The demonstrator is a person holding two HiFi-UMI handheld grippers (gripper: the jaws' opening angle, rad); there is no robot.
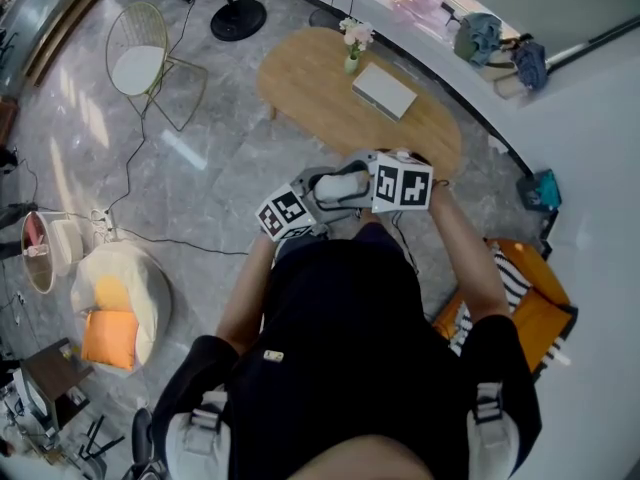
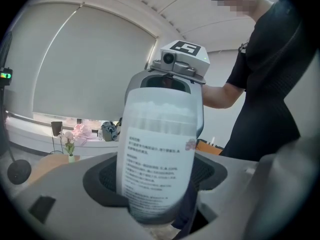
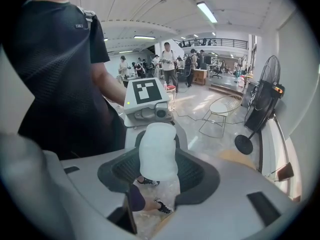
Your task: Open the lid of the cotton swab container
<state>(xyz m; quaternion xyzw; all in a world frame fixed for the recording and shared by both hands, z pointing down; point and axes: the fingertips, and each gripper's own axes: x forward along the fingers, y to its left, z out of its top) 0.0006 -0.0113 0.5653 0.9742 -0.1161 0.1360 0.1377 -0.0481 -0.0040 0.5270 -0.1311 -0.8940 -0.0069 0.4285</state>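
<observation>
The cotton swab container (image 2: 157,154) is a translucent tube with a white printed label, held in the air in front of the person's chest. In the head view the container (image 1: 340,183) shows as a pale shape between the two marker cubes. My left gripper (image 2: 155,184) is open, its pads standing at either side of the tube's lower end. My right gripper (image 2: 172,81) comes from the opposite side and is shut on the tube's top end. In the right gripper view the white rounded end of the container (image 3: 157,154) sits between the pads of the right gripper (image 3: 157,171), with the left gripper (image 3: 150,126) just beyond.
An oval wooden table (image 1: 320,98) ahead carries a flower vase (image 1: 353,53) and a flat white box (image 1: 384,90). A wire chair (image 1: 145,58) and a fan base (image 1: 238,18) stand on the marble floor. A beanbag with an orange cushion (image 1: 110,338) lies to the left.
</observation>
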